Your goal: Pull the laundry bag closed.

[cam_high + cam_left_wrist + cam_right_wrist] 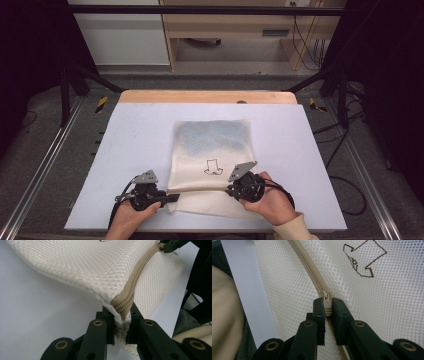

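pinching a zipped mesh bag: left gripper on its zipper-end corner, right gripper on its zipper pull

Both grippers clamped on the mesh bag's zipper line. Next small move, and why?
Probably draw the right gripper along the zipper toward the left gripper, which should hold firm. The right one is shut on the zipper pull; the left is shut on the mesh bag at the zipper's end, so the track looks taut. Whether that opens or closes it, I cannot tell.
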### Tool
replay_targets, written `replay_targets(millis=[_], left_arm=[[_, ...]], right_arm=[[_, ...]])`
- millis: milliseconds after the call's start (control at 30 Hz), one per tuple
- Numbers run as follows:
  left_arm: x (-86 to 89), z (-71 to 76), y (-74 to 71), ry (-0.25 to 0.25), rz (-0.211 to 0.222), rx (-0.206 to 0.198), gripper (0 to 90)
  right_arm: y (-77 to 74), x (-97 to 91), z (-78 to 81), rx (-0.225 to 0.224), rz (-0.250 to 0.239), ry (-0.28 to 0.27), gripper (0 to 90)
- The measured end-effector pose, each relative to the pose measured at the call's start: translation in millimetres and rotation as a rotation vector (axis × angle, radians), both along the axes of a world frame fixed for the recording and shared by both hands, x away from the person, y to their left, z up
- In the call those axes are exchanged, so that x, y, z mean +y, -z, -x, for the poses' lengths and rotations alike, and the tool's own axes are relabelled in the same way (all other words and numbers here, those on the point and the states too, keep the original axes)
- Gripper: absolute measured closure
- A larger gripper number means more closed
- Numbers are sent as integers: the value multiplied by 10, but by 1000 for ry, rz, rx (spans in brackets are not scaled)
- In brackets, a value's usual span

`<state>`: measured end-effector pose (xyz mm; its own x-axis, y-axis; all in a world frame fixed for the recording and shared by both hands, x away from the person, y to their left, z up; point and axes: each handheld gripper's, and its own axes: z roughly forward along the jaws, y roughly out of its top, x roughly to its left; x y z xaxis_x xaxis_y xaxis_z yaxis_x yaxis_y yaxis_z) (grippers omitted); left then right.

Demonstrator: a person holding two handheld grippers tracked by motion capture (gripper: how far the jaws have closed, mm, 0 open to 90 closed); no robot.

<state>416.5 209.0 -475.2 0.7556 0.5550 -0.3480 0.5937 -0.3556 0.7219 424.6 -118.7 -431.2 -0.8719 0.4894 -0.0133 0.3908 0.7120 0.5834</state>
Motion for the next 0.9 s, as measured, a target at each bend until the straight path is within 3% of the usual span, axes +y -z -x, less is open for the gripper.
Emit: replay_targets(millis=[900], left_arm=[[0, 7, -12, 4, -3, -4, 811]], right_arm=[[1, -148, 24, 3, -7, 39, 819]])
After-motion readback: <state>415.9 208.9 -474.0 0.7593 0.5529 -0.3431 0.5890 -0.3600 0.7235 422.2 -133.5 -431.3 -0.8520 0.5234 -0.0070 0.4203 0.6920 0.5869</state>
